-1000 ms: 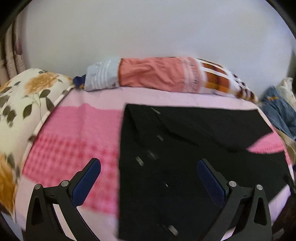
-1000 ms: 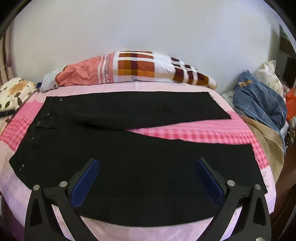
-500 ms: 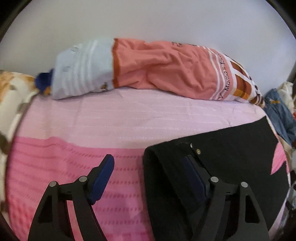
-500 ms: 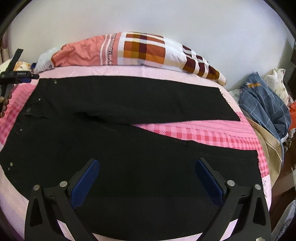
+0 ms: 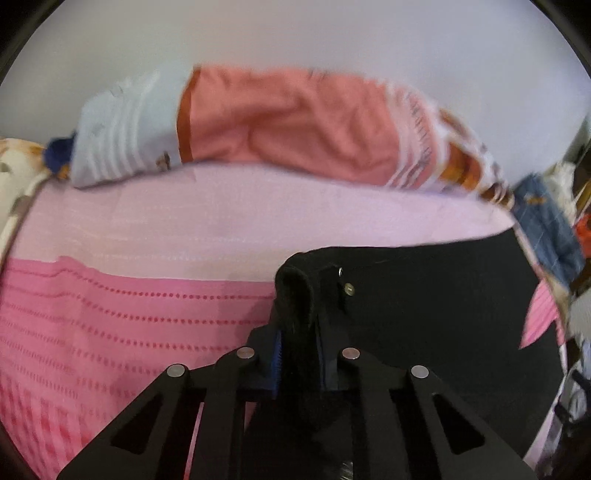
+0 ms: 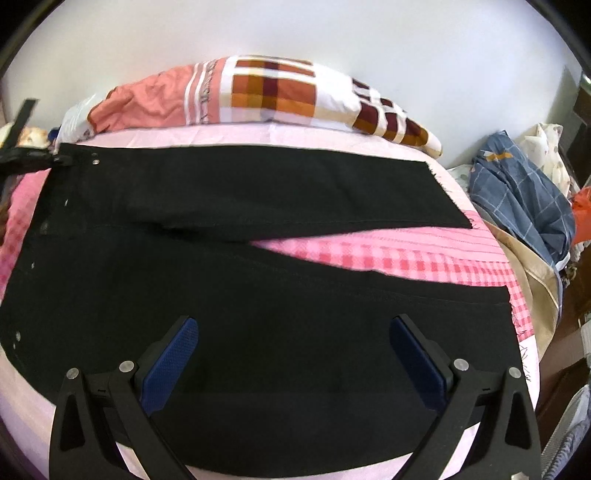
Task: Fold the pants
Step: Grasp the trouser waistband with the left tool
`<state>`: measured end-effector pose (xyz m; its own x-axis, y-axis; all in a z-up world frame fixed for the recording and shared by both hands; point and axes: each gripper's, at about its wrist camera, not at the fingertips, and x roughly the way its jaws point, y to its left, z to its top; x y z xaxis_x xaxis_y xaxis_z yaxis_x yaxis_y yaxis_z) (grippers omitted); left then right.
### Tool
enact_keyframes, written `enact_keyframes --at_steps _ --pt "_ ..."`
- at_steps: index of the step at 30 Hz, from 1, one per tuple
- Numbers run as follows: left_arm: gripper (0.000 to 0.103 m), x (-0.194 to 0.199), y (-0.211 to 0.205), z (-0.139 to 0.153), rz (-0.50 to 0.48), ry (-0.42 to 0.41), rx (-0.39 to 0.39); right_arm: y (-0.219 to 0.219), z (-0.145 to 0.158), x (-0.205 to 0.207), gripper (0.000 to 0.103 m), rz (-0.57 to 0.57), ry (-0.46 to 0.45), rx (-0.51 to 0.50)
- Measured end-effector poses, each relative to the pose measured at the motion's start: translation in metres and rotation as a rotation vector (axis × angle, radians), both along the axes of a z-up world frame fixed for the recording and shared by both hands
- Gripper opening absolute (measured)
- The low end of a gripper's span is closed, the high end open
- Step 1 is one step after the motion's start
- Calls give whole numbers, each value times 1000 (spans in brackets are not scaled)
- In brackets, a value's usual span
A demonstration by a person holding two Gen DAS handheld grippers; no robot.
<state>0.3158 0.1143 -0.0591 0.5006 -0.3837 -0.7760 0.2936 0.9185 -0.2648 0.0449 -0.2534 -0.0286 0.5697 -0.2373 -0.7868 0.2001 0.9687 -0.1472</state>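
Two grippers work over black pants (image 6: 258, 295) spread flat on a pink bed (image 6: 388, 254). Nearest in the left wrist view, the left gripper (image 5: 297, 354) has its jaws closed on a bunched fold of the waistband corner (image 5: 295, 291), which rises between the blue pads just beside a metal button (image 5: 348, 288). In the right wrist view, the right gripper (image 6: 295, 354) hovers with its jaws wide apart above the near leg, the cloth lying beneath and between them, untouched as far as can be seen. Farther off, the far leg (image 6: 295, 188) stretches rightward, separated from the near one by a wedge of checked pink cover. Beyond, a plaid-and-salmon quilt roll (image 6: 266, 96) lies against the white wall (image 6: 295, 29). A blue checked garment (image 6: 524, 195) sits at the right.
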Motion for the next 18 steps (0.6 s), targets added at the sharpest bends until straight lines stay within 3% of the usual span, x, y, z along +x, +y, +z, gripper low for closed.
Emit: enact_keyframes --at_steps 3,7,9,10,12,14,18 --pt "14 -41 -4 30 13 -81 -46 -26 16 8 102 1 -50 155" --pt "14 -102 -9 56 1 -157 -101 -69 34 32 102 26 -122 472" --pt "14 -133 -11 59 5 -171 -123 -90 33 54 102 38 -117 633" --pt "14 -142 -10 59 5 -172 -124 -97 30 63 99 28 -106 687" --pt "14 -167 -13 57 13 -167 -126 -115 18 87 84 -15 -82 804" --pt "14 -186 -14 54 32 -151 -142 -129 1 114 62 -49 -38 852" --pt "14 -213 -16 40 76 -76 -206 -150 -25 153 58 -110 28 928"
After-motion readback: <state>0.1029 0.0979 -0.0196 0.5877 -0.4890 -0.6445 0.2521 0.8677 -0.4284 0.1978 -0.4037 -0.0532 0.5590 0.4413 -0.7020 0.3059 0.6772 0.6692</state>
